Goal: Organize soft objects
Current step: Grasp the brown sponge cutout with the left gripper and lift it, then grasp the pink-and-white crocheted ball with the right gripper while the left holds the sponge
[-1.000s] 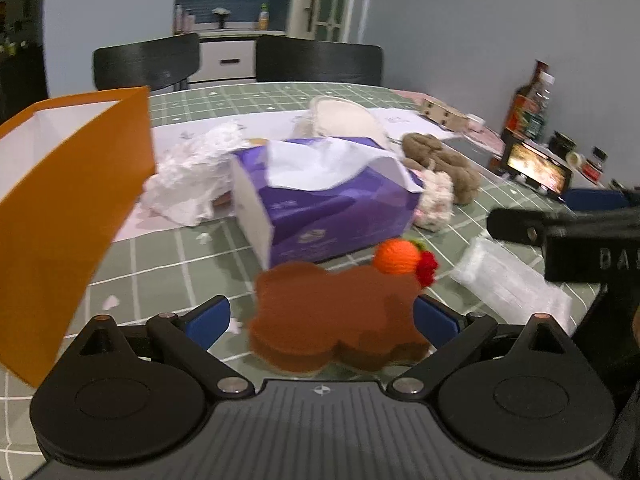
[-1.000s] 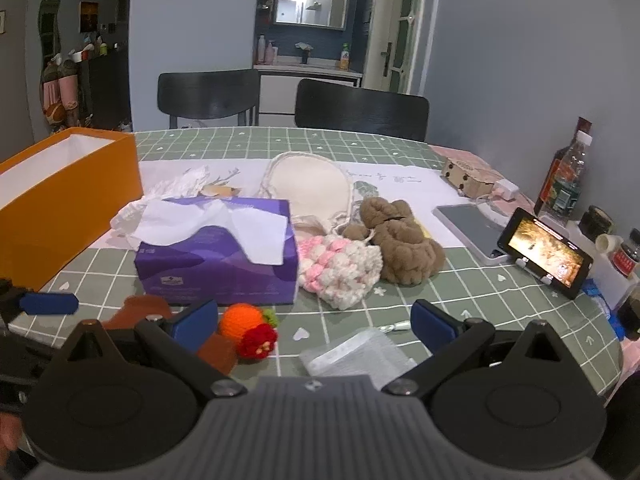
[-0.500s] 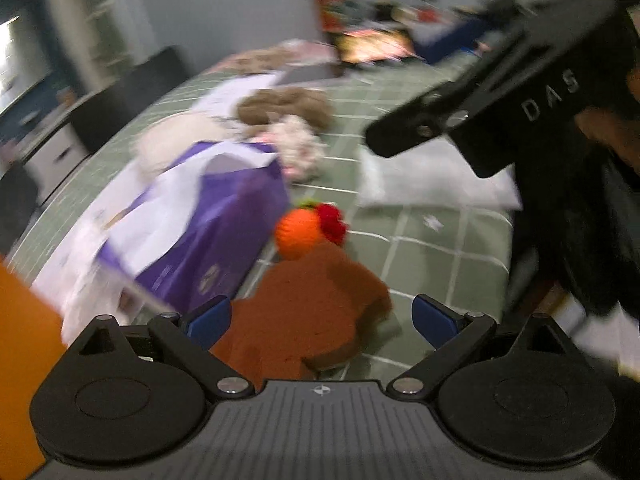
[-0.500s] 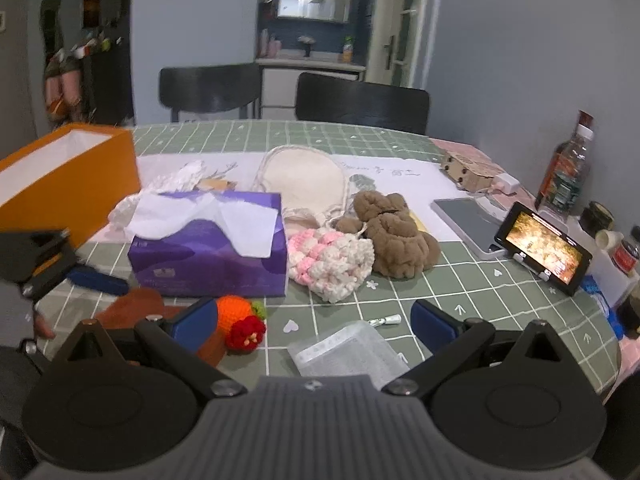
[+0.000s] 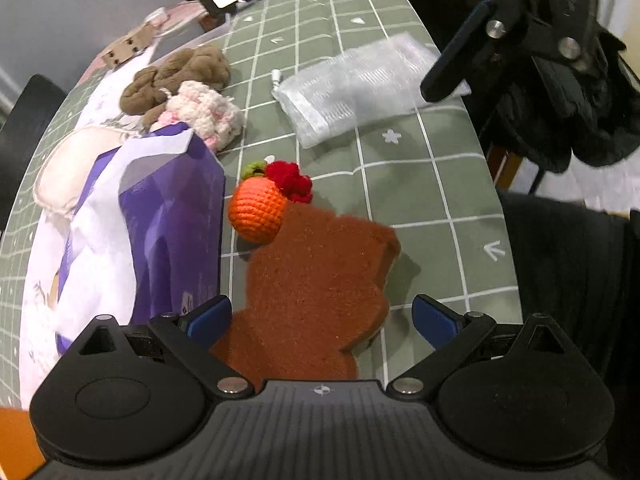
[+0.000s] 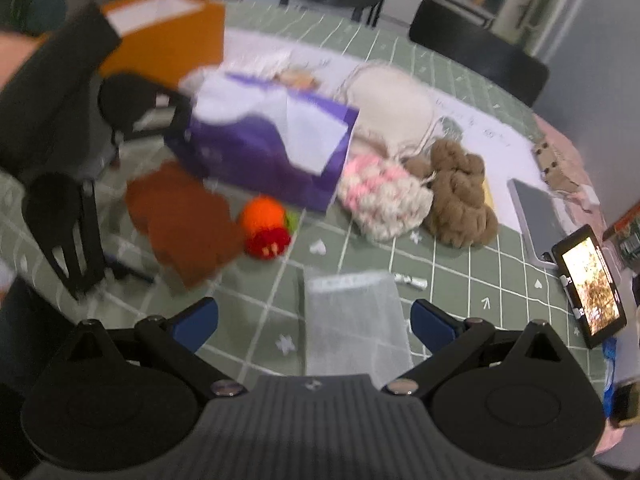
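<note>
A brown bear-shaped sponge [image 5: 316, 280] lies flat on the green table, also in the right wrist view [image 6: 180, 220]. My left gripper [image 5: 320, 320] is open, its blue fingertips on either side of the sponge's near end. An orange crochet fruit with a red flower [image 5: 260, 208] touches the sponge's far edge. My right gripper [image 6: 314, 320] is open above a clear plastic pouch [image 6: 352, 320], which also shows in the left wrist view [image 5: 360, 84]. A pink-white crochet piece [image 6: 384, 200] and a brown knit piece [image 6: 460, 196] lie beyond.
A purple tissue box [image 5: 160, 232] stands left of the sponge. An orange box [image 6: 168, 36] is at the far left. A phone on a stand [image 6: 592, 280] and a tablet [image 6: 536, 216] sit at the right. The table edge [image 5: 492, 184] runs close on the right.
My left gripper has swung to the right and tilted down over the brown sponge, which now lies between its fingertips. My right gripper has risen and tilted down over the clear pouch.
</note>
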A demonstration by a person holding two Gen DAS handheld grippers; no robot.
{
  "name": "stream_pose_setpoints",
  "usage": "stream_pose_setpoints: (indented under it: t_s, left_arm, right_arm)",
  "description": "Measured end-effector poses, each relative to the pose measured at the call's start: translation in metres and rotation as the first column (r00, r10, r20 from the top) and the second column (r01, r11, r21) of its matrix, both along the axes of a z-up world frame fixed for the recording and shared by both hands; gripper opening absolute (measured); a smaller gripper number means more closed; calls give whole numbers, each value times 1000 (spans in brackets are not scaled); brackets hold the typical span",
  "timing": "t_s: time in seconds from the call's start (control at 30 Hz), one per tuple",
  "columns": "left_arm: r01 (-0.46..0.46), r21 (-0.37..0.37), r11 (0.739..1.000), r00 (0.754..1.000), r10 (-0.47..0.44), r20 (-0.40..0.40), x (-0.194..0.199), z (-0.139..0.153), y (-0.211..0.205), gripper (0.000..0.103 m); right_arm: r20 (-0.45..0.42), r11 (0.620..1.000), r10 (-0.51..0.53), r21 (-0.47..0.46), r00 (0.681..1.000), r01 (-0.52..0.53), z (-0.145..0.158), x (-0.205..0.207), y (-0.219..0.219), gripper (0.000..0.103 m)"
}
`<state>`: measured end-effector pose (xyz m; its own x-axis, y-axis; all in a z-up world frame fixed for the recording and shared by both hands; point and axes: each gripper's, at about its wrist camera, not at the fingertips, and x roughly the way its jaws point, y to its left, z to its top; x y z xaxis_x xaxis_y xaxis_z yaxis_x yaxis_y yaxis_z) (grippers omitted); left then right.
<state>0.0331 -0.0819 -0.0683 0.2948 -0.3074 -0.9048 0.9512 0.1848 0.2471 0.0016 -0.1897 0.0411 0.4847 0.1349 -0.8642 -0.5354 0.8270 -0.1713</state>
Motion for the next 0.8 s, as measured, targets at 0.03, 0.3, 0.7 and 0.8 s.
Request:
stream_pose_setpoints:
  t_s: [0.03,0.3,0.7,0.8]
  left_arm:
    - [6,12,1000,1000,-6,-2,1,-2,-2,103]
    - [31,65,997,998,-27,-57,10,-4,-8,103]
    - [9,78,997,999,-5,-54,9,1,-6,93]
    - [-12,68,998,999,15,-40,6,2,-4,91]
  right_arm:
    - [-12,1000,13,-15,1000,-13,-3,2,-1,100]
    - [-102,995,88,-27,991,-91,-14,16,-11,100]
    - [-242,984,138,-75,960,-161,-50,50,-32,95]
    - [-231,987,125,-69,965,-145,-51,54,-35,95]
